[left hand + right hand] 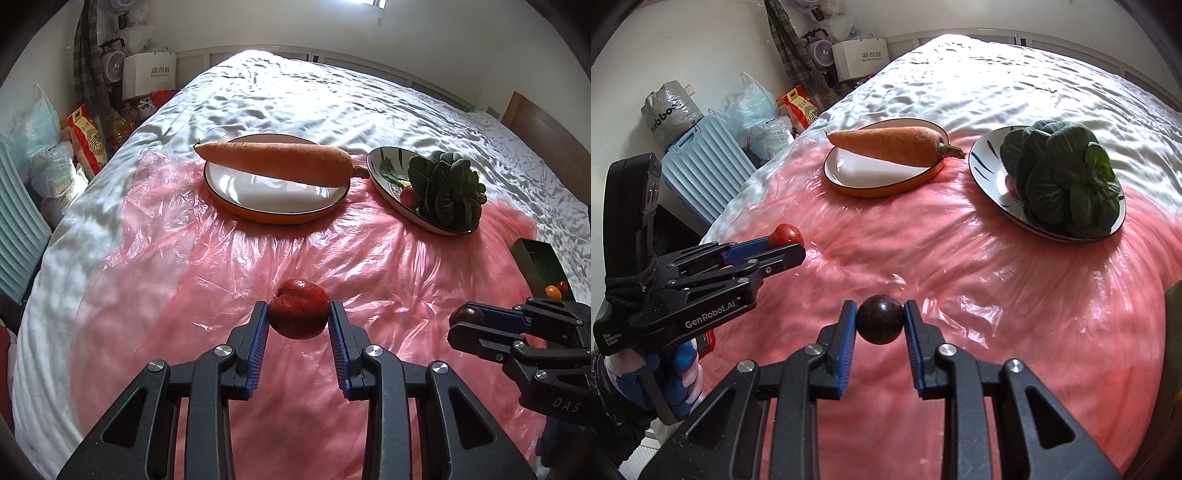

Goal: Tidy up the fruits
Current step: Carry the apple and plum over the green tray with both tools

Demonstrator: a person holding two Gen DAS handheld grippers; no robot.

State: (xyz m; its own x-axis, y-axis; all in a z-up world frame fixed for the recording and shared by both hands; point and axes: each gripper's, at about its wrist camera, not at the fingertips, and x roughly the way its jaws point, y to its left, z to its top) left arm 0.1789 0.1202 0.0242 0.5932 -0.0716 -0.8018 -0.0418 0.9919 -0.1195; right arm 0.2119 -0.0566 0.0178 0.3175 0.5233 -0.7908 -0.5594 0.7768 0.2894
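My left gripper (298,314) is shut on a red plum (299,307) and holds it above the pink plastic sheet (184,258); it also shows in the right wrist view (790,243). My right gripper (880,321) is shut on a dark round fruit (880,324); it also shows in the left wrist view (466,317) at the right. A big carrot (275,162) lies across an orange-rimmed white plate (273,199). A patterned plate (384,177) holds a leafy green vegetable (447,188) and a small red fruit (409,197).
A dark tray (541,269) at the right edge holds small orange and red fruits (554,291). The sheet lies on a bed with a white cover (295,99). Bags, a fan, a box and a pale blue case (701,173) stand at the left of the bed.
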